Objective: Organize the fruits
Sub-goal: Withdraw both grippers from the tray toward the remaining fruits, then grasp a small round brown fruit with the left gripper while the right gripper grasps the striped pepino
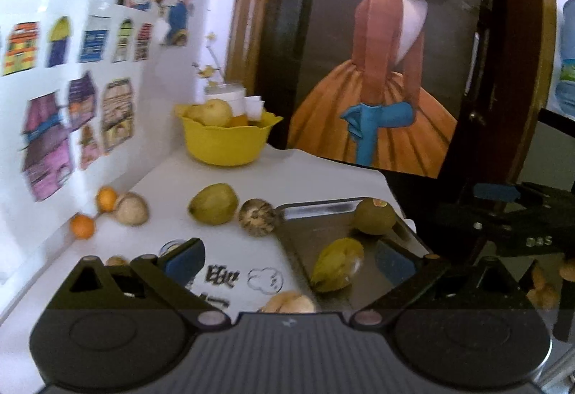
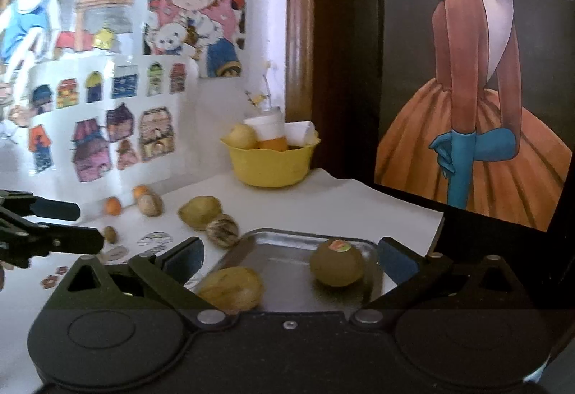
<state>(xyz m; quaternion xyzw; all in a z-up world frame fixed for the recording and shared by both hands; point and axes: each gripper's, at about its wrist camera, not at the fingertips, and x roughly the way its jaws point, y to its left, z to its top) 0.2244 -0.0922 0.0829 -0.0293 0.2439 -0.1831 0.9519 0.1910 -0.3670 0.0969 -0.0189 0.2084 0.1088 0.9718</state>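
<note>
- We see a painting (image 1: 381, 70) of a woman in an orange skirt leaning at the back, sticker-covered wall (image 1: 72, 70) to the left.
- White table (image 1: 323, 175) runs from the wall to the painting.
- Left gripper (image 1: 287, 259) hovers low over the table, jaws spread wide, nothing between them.
- Right gripper (image 2: 291, 259) hovers over the tray, jaws also spread, holding nothing.
- Metal tray (image 2: 287, 243) sits at the table's near right; two fruits lie on it.
- Yellow bowl (image 1: 226, 142) stands at the far corner by the wall, holding a pear (image 1: 215, 112) and something orange; white cups sit behind or in it, we cannot tell which.
- Star fruit (image 1: 336, 264) lies on the tray's near left part.
- Round green fruit (image 1: 373, 216) with a sticker sits on the tray's far right part.
- Green mango (image 1: 214, 203) lies on the table left of the tray, just beside a brown patterned ball (image 1: 258, 217) that touches the tray's corner.
- Tan fruit (image 1: 131, 209) rests near the wall, touching one small orange (image 1: 106, 199); a second orange (image 1: 82, 226) sits nearer.
- Another pale fruit (image 1: 289, 302) peeks above the left gripper body.
</note>
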